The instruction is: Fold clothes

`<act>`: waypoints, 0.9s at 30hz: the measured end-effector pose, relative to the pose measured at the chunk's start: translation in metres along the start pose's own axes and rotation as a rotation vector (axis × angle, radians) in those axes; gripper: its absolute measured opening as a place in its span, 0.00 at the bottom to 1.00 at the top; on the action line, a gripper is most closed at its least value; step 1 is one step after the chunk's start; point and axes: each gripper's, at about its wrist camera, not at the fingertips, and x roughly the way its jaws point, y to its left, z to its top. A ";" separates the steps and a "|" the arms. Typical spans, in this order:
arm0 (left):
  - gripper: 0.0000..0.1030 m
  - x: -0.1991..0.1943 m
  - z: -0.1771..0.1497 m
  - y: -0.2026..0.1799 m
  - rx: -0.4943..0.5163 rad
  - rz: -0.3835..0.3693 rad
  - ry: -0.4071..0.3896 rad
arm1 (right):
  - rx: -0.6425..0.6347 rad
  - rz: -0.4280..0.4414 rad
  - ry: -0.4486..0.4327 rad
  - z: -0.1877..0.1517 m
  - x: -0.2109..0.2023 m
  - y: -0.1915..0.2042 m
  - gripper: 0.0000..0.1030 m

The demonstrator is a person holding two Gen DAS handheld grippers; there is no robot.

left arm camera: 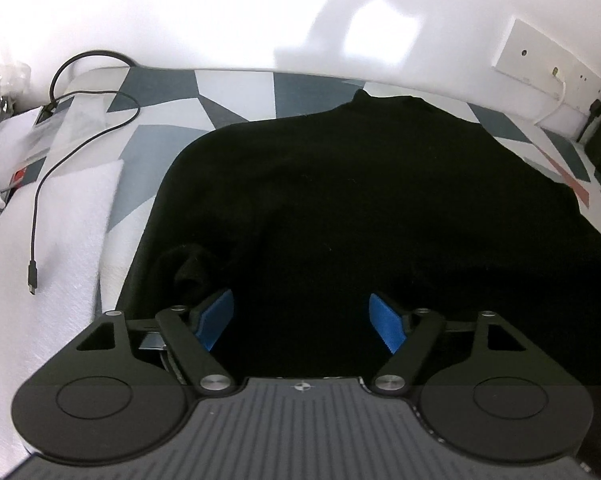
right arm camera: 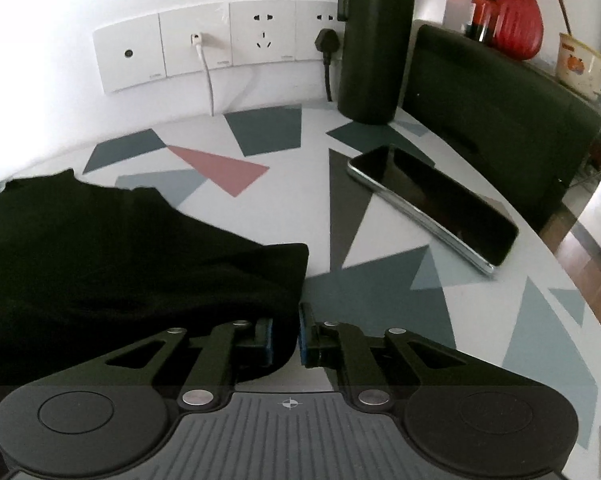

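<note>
Soft black garment pinched by right hand-held gripper

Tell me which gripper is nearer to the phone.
Right. The right gripper, shut on the black garment, sits just short of the phone; the left gripper is open over the garment, phone out of view.

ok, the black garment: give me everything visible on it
The black garment is plain, matte, soft-looking knit or jersey with no visible print. It lies mostly flat on the patterned tabletop, a collar-like bump at its far edge. A rumpled fold, possibly a sleeve, sits near its left side. The left tool is open above its near part. The right tool is shut on its near right edge, fabric pinched between blue pads.
</note>
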 end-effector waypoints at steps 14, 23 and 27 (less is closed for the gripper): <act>1.00 0.012 -0.005 -0.030 0.192 0.050 0.044 | -0.187 0.041 -0.106 -0.041 -0.040 0.028 0.99; 1.00 0.012 -0.006 -0.031 0.177 0.058 0.032 | -0.182 0.005 -0.081 -0.061 -0.032 0.034 0.99; 1.00 0.013 -0.004 -0.032 0.179 0.057 0.036 | -0.167 0.004 -0.090 -0.064 -0.031 0.033 0.99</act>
